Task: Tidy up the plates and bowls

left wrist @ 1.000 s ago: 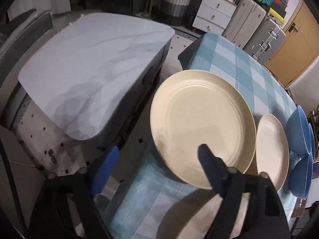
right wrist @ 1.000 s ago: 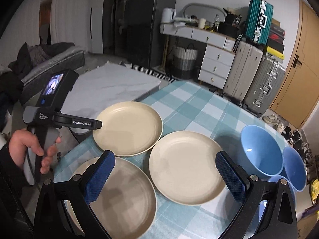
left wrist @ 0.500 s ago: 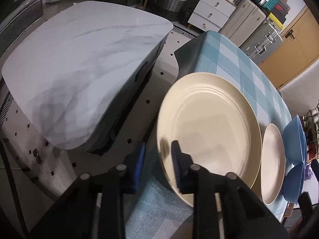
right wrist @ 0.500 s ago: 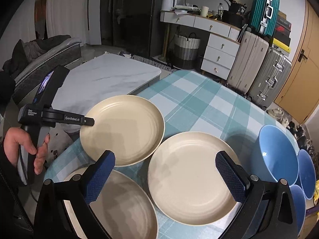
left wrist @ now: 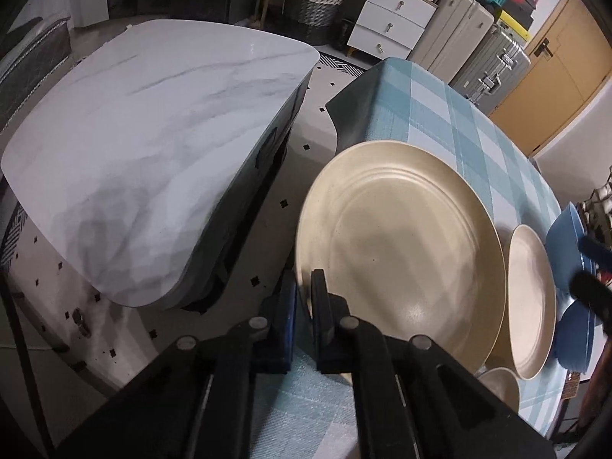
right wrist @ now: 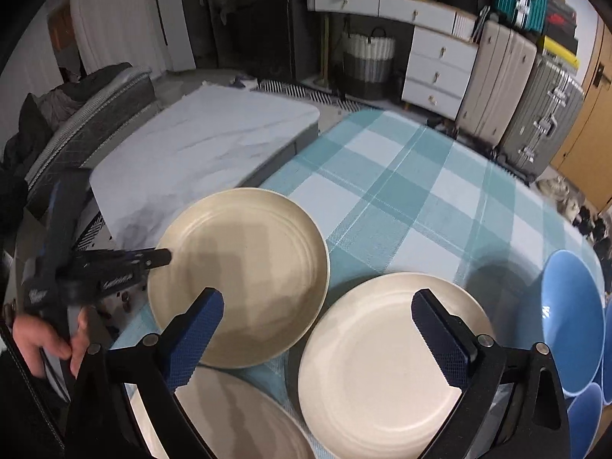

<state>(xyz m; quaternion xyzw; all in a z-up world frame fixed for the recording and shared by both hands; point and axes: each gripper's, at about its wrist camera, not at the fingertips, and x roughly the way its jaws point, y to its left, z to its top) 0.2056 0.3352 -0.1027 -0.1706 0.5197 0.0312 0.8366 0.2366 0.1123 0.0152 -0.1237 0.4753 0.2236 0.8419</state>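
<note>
Left gripper pinches the far-left plate's rim

The plate (left wrist: 397,244), round, matte cream with faint rings, lies at the left edge of the teal checked cloth (right wrist: 401,191). The left gripper (left wrist: 304,287) has clamped its near rim. The right gripper (right wrist: 317,313), spread wide and closing slightly, holds nothing above a second plate (right wrist: 382,363); glossy blue bowls (right wrist: 573,321) sit right.
</note>
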